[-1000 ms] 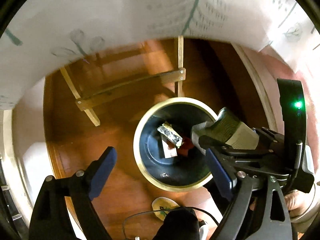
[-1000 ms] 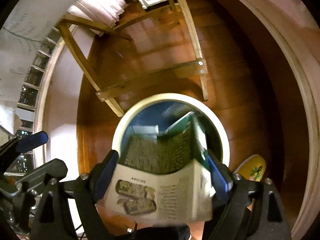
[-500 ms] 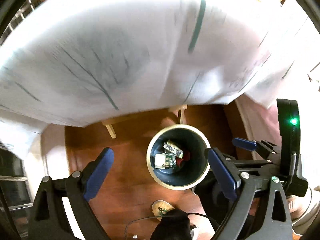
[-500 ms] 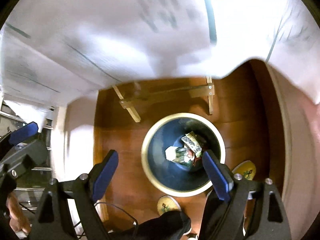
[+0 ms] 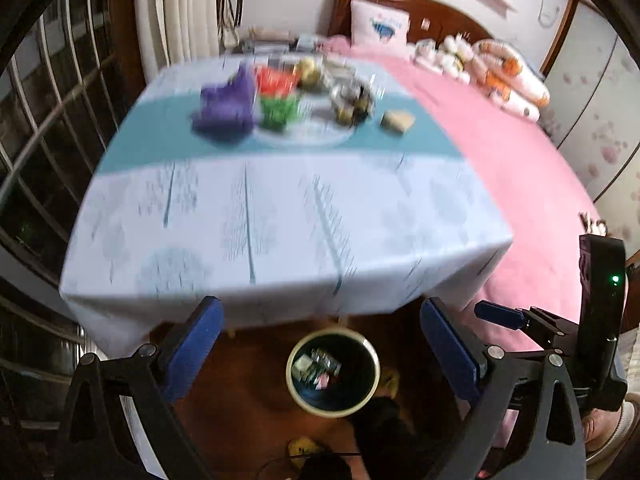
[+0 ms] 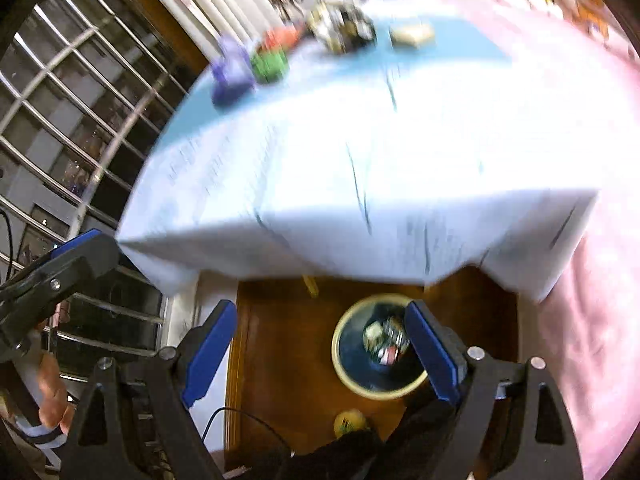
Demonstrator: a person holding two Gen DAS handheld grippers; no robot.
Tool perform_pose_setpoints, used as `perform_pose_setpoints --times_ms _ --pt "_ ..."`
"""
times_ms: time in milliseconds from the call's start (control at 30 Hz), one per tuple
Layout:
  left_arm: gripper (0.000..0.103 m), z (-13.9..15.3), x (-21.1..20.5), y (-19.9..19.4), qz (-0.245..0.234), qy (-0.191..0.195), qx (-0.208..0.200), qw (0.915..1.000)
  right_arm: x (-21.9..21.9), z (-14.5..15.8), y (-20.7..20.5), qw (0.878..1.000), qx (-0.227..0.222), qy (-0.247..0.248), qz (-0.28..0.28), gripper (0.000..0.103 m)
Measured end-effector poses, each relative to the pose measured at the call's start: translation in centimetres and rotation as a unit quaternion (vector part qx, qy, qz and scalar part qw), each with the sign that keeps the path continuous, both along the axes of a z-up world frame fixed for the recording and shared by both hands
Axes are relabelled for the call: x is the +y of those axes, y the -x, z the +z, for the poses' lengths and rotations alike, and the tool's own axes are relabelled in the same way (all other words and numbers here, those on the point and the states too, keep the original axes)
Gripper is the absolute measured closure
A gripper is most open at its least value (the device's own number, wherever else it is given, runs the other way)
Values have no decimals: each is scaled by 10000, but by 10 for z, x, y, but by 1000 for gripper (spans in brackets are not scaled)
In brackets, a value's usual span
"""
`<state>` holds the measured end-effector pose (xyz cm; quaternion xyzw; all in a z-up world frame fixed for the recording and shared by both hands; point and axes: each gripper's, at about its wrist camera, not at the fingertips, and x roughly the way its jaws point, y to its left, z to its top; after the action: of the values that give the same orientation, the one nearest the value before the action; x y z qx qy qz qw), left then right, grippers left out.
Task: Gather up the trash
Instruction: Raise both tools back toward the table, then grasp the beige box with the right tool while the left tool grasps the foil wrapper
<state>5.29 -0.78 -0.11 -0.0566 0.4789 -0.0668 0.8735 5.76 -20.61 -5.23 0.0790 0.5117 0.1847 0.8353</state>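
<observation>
Left gripper [image 5: 320, 344] jaws wide apart and just been opening further, nothing between the blue pads, only floor and bin behind the gap; right gripper [image 6: 320, 352] also spread wide, empty. Trash bin [image 5: 333, 372], round, pale rim, dark inside, stands on the brown wood floor [image 5: 248, 392] below both grippers, just in front of the table edge; crumpled wrappers and a small carton [image 5: 316, 368] lie in its bottom. Table [image 5: 280, 216] with white-and-teal cloth fills mid-frame, blurred; far side holds a purple item [image 5: 226, 106], red and green packs [image 5: 278, 96], a shiny clutter pile [image 5: 352, 98], a tan block [image 5: 397, 120] off to its right. Pink bed [image 5: 520, 168] right of table, window bars [image 5: 48, 112] left. Yellow slipper [image 6: 350, 422] near bin. Person's hand [image 6: 50, 396] on left gripper handle in right view
</observation>
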Motion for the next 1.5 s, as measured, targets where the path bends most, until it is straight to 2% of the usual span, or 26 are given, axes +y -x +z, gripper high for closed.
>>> perform_pose_setpoints --times_ms 100,333,533,700,1000,1300,1367,1433,1467,1500 --pt "5 30 -6 -14 -1 7 -198 9998 -5 32 -9 9994 -345 -7 -46 16" --pt "5 66 -26 -56 41 -50 -445 9990 -20 82 -59 9952 -948 224 -23 16" --pt "5 67 -45 -122 317 -126 -364 9988 -35 87 -124 9929 -1112 422 59 16" --pt "5 51 -54 -180 607 -117 -167 9979 -43 69 -186 9915 -1084 676 233 16" --pt "5 -14 -66 -279 837 16 429 9956 -41 3 -277 9900 -813 946 664 16" --pt "5 -62 -72 -325 1026 110 843 9911 -21 -38 -312 9826 -821 1198 1154 17" --pt "5 -70 -72 -333 1090 187 918 9896 -20 -41 -315 9819 -819 1235 1178 21" --pt "5 -75 -72 -339 1156 267 975 9881 -19 -41 -315 9789 -947 1345 1214 30" --pt "5 -77 -73 -342 1178 296 1002 9875 -19 -40 -315 9771 -1004 1419 1228 39" --pt "5 -79 -73 -344 1192 322 1027 9870 -19 -40 -317 9759 -1028 1462 1252 40"
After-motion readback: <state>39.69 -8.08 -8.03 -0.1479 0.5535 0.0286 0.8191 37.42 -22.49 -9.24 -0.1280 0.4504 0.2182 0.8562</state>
